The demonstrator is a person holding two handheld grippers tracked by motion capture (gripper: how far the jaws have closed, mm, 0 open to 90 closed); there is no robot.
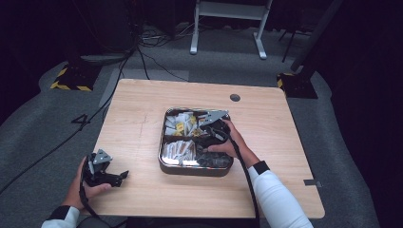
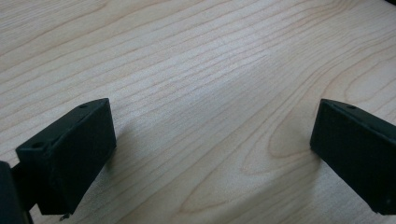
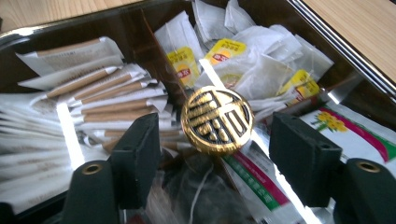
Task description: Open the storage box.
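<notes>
High view: a pale wooden table (image 1: 142, 109) sits mid-frame, and on it, just right of centre, a square metal box (image 1: 164, 156) split into compartments of tea bags and sachets. The right gripper (image 1: 207, 129) is down over the box's middle, hand behind it toward the lower right. At the lower left of the frame the left gripper (image 1: 124, 175) rests on the bare tabletop, well apart from the box.

Left gripper view: two black jaws spread wide at the lower corners, nothing between them but wood grain. Idle, that one.

Right gripper view: here's the action. A round gold knob (image 3: 217, 120) with a dark ornamental pattern stands dead centre, between the two black jaws. The jaws are spread either side of it, with a gap showing on both sides, so no pinch yet. Behind it, at upper left, brown-striped paper sticks (image 3: 95, 93); at upper right, white tea bags with yellow tags (image 3: 254, 60); at lower right, a pink-and-green sachet (image 3: 359, 126).

My read: the knob is the target. To do it well, keep it centred, drop slightly so the pads meet its rim rather than its top face, then squeeze evenly, clear of the loose sachets.
</notes>
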